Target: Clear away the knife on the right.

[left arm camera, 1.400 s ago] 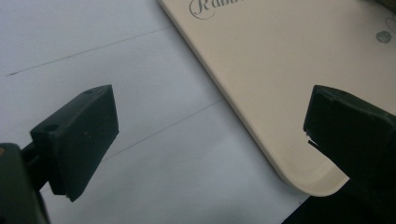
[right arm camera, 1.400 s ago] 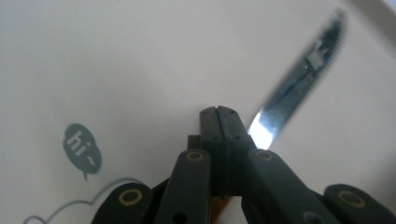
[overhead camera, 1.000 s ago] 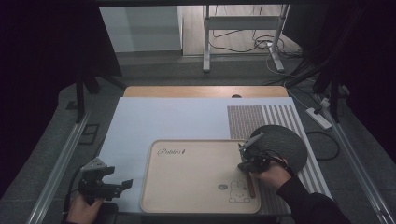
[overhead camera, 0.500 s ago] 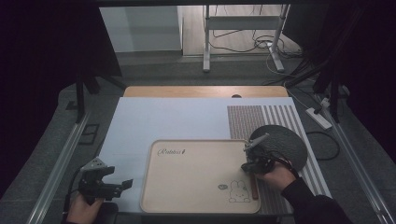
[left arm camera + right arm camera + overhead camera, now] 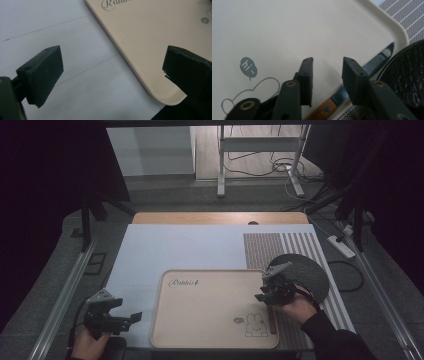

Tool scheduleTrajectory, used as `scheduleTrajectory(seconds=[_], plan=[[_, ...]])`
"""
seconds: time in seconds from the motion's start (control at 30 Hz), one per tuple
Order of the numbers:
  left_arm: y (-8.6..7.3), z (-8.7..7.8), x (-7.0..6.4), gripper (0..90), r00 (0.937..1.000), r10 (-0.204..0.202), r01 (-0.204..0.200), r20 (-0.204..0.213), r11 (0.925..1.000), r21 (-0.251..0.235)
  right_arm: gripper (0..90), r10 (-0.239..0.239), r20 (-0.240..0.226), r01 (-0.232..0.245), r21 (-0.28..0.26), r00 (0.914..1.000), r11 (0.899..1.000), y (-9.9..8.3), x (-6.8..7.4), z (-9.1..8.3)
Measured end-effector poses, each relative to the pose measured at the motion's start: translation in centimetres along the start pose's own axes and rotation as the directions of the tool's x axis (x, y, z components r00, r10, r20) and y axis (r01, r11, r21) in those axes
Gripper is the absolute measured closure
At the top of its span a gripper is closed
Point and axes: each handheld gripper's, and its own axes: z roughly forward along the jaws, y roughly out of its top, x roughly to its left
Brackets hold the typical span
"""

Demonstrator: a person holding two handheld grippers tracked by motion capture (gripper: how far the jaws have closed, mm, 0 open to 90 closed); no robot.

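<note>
A beige tray [image 5: 210, 295] with a printed rabbit drawing lies on the white mat. A knife [image 5: 272, 321] with a wooden handle rests along the tray's right rim; in the right gripper view its blade [image 5: 378, 58] points away and its handle [image 5: 323, 110] lies just below the jaws. My right gripper [image 5: 263, 296] hovers over the tray's right side, above the knife, and stands open [image 5: 328, 62] with nothing between its fingers. My left gripper [image 5: 134, 316] is open [image 5: 112, 60] beside the tray's near left corner [image 5: 165, 97], empty.
A dark round plate [image 5: 305, 272] lies on a striped placemat [image 5: 280, 245] just right of the tray, close to my right hand. The white mat [image 5: 165, 250] spreads to the left and behind the tray. Metal rails border the table.
My right gripper has shifted slightly back and to the right from over the rabbit drawing, uncovering the knife along the tray's rim. The left gripper has stayed still.
</note>
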Motion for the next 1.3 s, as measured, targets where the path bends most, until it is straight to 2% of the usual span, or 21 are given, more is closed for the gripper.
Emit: scheduleTrajectory(seconds=[0.07, 0.13, 0.2, 0.4, 0.47, 0.67, 0.83, 0.97, 1.13, 1.3], plan=[[0.0, 0.0, 0.0, 3.9, 1.0, 0.0, 0.0, -0.001, 1.0, 0.0, 53.5, 0.001, -0.003, -0.001, -0.005, 1.0, 1.0, 0.1, 0.1, 0.0], [0.0, 0.0, 0.0, 3.9, 1.0, 0.0, 0.0, -0.001, 1.0, 0.0, 43.4, -0.008, 0.0, 0.008, -0.017, 1.0, 1.0, 0.3, 0.5, 0.0], [0.0, 0.0, 0.0, 4.0, 1.0, -0.001, 0.001, -0.001, 1.0, 0.0, 41.3, -0.008, 0.0, 0.008, -0.015, 1.0, 1.0, 0.4, 0.6, 0.0], [0.0, 0.0, 0.0, 3.9, 1.0, -0.003, 0.003, -0.002, 1.0, -0.001, 23.7, -0.008, 0.0, 0.008, -0.036, 1.0, 0.999, 0.7, 1.1, -0.1], [0.0, 0.0, 0.0, 3.9, 1.0, -0.005, 0.005, -0.001, 1.0, -0.002, 22.9, -0.009, -0.004, 0.009, -0.036, 0.9999, 0.999, 0.7, 1.1, -0.1], [-0.1, -0.2, 0.2, 3.9, 0.9999, -0.012, 0.012, 0.012, 0.9998, -0.019, 11.6, -0.028, 0.0, 0.028, -0.05, 0.9996, 0.998, 0.7, 1.2, 0.0], [-0.3, -0.4, 0.2, 3.8, 0.9998, -0.011, 0.012, 0.015, 0.9991, -0.042, 2.0, -0.035, 0.027, 0.036, -0.057, 0.999, 0.998, 0.7, 1.2, 0.2], [-0.5, -0.7, 0.2, 3.8, 0.9997, -0.011, 0.012, 0.02, 0.9979, -0.064, 0.0, -0.026, 0.038, 0.029, -0.071, 0.9989, 0.997, 0.5, 1.1, -0.1], [-0.5, -0.7, 0.5, 3.6, 0.9988, -0.032, 0.034, 0.036, 0.9965, -0.076, 0.0, -0.009, 0.045, 0.012, -0.074, 0.9989, 0.997, 0.1, 1.1, -0.5], [-0.3, -0.5, 0.2, 3.7, 0.9997, -0.006, 0.007, 0.022, 0.9981, -0.062, 0.0, 0.011, 0.043, -0.007, -0.099, 0.999, 0.995, -0.2, 1.0, -0.9]])
